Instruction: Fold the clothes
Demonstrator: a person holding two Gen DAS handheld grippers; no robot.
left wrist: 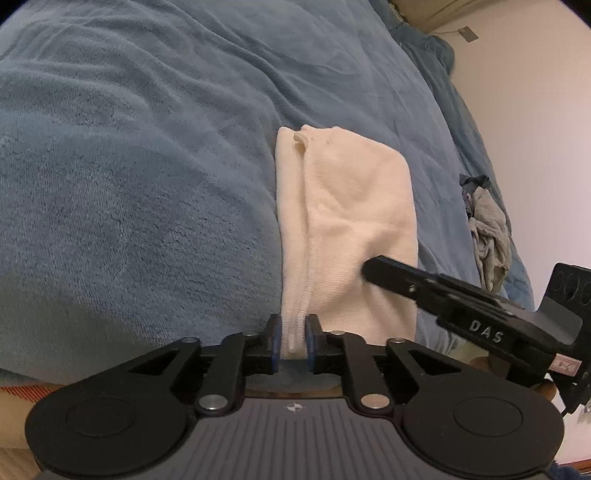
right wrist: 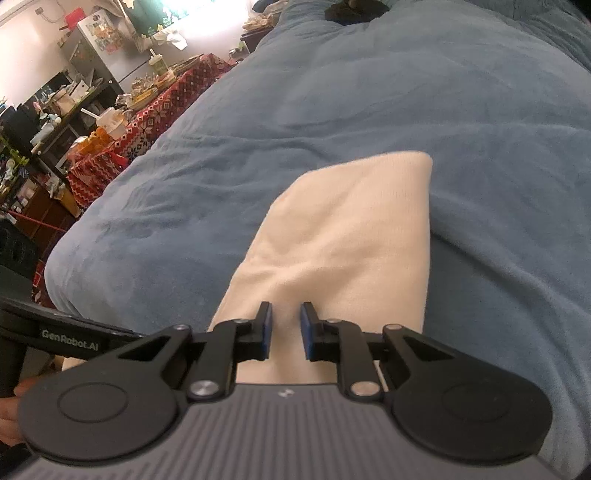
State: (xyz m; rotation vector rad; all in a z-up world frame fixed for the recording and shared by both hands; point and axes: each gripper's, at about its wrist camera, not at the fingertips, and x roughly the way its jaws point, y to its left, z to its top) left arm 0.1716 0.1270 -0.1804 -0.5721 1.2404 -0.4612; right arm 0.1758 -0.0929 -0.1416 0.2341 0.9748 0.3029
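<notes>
Your left gripper [left wrist: 294, 338] pinches the near hem of the cream garment [left wrist: 347, 221], lying folded on the blue bed [left wrist: 129, 166]. Your right gripper [right wrist: 286, 328] straddles the garment, slightly spread, probably to pin the fold.

a: how's the light in here?
b: soft and dim-ish over the blue blanket [left wrist: 147, 155], no hard shadows, just shallow shading in its folds. the cream garment [left wrist: 351, 206] reads warm, slightly pinkish.
a: source?
b: window [right wrist: 207, 14] at the top of the right wrist view, blown out to pure white, glare bleeding over the clutter around it. the wall [left wrist: 535, 110] in the left wrist view is evenly lit.
a: sharpness?
b: left wrist view is fairly crisp in the middle. right wrist view is softer, garment weave smeared. both have heavy fisheye bending, black corners, blanket curving at the edges.
</notes>
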